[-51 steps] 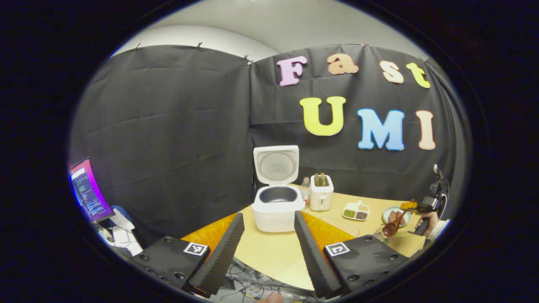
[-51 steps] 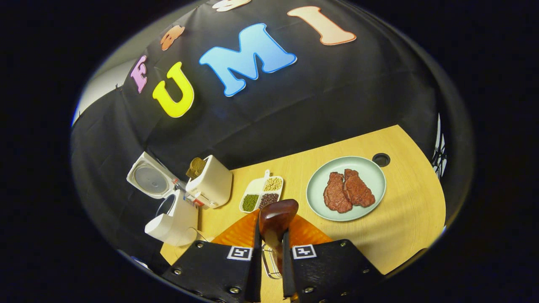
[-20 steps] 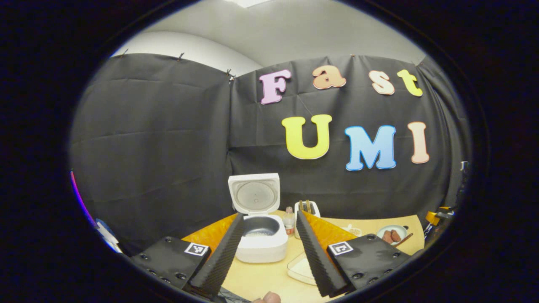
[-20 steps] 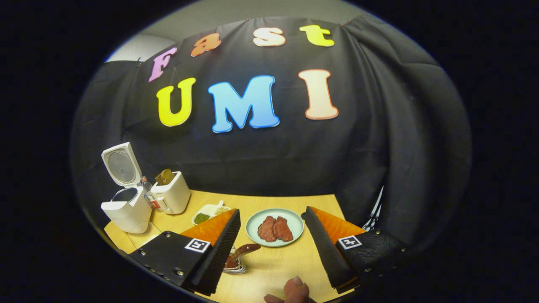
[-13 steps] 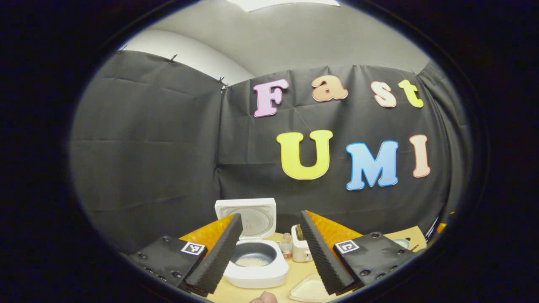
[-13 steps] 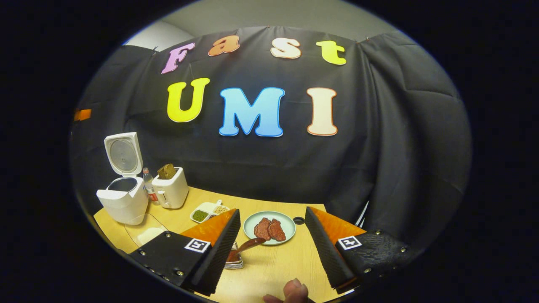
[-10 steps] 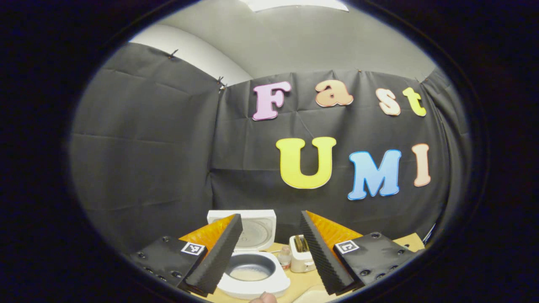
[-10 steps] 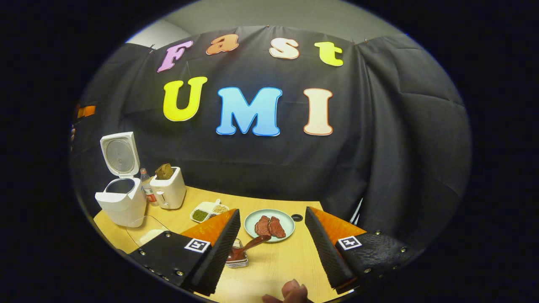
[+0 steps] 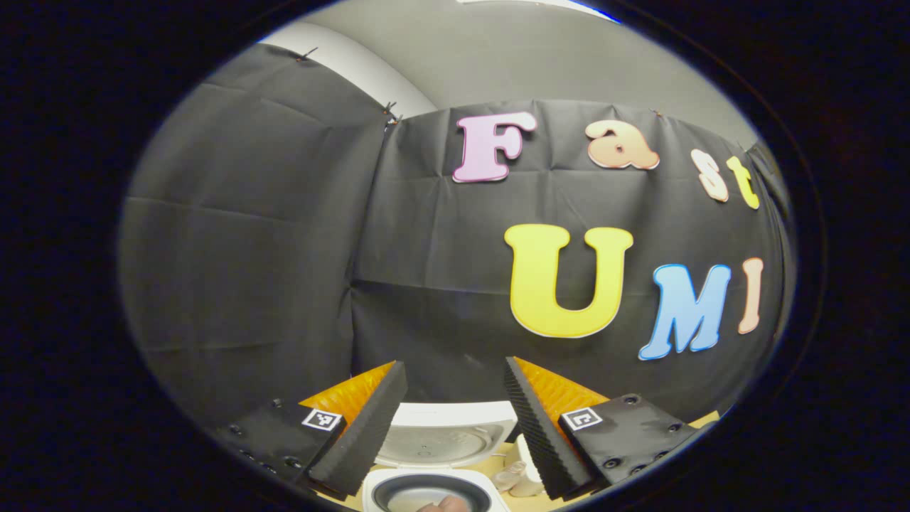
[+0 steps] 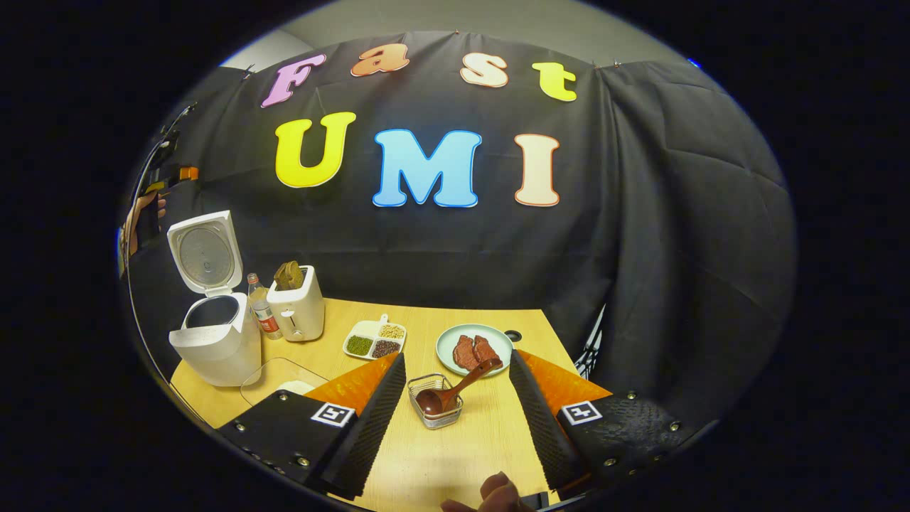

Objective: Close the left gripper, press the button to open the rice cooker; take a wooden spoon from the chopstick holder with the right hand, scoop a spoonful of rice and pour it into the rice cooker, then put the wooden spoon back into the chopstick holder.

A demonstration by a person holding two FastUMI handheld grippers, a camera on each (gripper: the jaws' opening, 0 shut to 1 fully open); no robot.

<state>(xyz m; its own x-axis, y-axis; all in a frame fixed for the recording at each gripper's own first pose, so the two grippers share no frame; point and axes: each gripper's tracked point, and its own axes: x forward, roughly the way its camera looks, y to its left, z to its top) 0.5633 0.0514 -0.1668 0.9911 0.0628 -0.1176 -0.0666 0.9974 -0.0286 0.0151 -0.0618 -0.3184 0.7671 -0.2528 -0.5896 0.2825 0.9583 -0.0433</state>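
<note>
On the pale wood surface (image 10: 455, 455), between the spread fingers of the right gripper (image 10: 455, 398), the wire chopstick holder (image 10: 436, 402) now carries the wooden spoon (image 10: 455, 390), bowl down and handle leaning up toward the plate of meat (image 10: 475, 349). A couple of seconds ago that gripper was clamped on the spoon; it has since let go and drawn back, its fingers wide apart and touching nothing. Off to the left stands the rice cooker (image 10: 213, 334), lid upright and pot exposed, beside the toaster (image 10: 299, 309). The left gripper (image 9: 449, 419) has lifted and tilted upward, fingers also apart and empty, with the open rice cooker's lid just below them. With the spoon back in its holder and both grippers empty, I would judge the task finished, or all but.
</note>
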